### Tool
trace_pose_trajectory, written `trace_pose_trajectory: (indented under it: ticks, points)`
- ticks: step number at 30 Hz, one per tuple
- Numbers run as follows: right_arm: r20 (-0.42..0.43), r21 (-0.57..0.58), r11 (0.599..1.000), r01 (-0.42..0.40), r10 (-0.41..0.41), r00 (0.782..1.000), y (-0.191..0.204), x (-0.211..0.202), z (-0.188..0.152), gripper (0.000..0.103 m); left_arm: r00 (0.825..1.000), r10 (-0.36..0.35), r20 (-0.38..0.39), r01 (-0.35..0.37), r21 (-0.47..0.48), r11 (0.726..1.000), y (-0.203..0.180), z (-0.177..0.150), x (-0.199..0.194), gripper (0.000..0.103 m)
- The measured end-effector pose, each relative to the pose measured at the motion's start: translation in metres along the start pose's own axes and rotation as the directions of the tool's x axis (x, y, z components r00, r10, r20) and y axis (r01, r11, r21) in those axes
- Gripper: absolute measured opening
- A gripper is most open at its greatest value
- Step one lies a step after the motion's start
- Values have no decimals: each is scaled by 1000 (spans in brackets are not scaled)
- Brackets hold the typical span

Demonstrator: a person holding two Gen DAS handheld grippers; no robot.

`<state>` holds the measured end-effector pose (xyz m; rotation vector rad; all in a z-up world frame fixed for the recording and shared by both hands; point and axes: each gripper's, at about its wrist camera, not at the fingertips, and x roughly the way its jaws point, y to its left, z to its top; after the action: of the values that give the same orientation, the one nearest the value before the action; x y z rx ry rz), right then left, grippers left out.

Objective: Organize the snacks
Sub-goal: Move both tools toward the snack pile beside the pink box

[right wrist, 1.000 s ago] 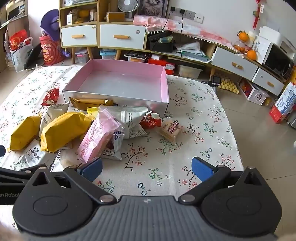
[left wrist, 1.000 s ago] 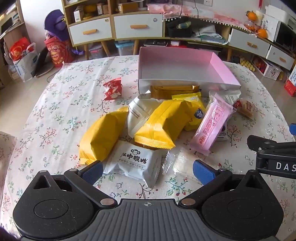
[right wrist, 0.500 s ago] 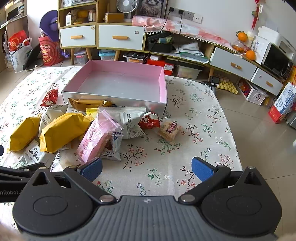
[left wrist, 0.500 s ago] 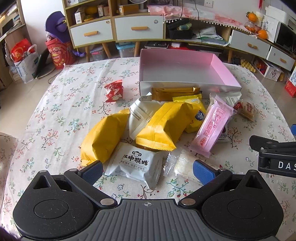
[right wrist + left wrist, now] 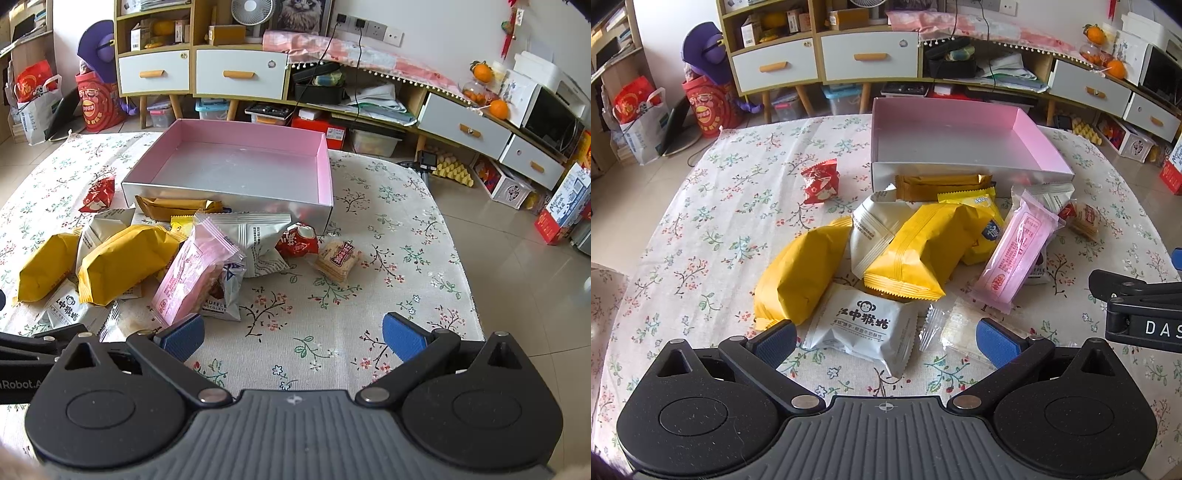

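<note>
On the floral tablecloth in front of you lies a loose heap of snack packets, just short of the shallow pink box, which holds no snacks. Your left gripper hangs low over the near edge of the heap with its blue pads wide apart and nothing between them; the white packet with the monkey logo sits just ahead of the gap, and a clear-wrapped biscuit lies beside the right-hand pad. Behind that, two yellow packets flank a white pouch, and a pink wrapped bar leans on the pile to the right. A brown bar rests against the box's front wall, and a small red sweet packet sits apart on the left.

Your right gripper is likewise spread open and holds nothing, hovering over bare cloth to the right of the heap. From its camera you see the same pink bar just ahead of the left-hand pad, lying on a chocolate truffle packet, with a grey-white pouch behind it, a red packet close to the box's near corner, and a clear biscuit pack with a red label lying apart to the right.
</note>
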<state>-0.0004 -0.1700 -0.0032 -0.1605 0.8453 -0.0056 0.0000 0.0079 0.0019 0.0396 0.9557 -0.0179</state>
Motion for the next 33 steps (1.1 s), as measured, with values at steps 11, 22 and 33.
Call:
trace_pose_trajectory:
  ticks: [11,22,33]
  points:
    - [-2,2,1000,4,-4,1000,-1,1,-1,103,1000,3,-1,-3,1,1000,2,0,0,103]
    - [-2,6,1000,6,-6,1000,-2,1,0,103,1000,12,-1,-12,6,1000,1,0,0,103]
    - [-3,4,1000,6,-6,1000,-2,1,0,103,1000,14,2,-14,9,1000,0,0,0,103]
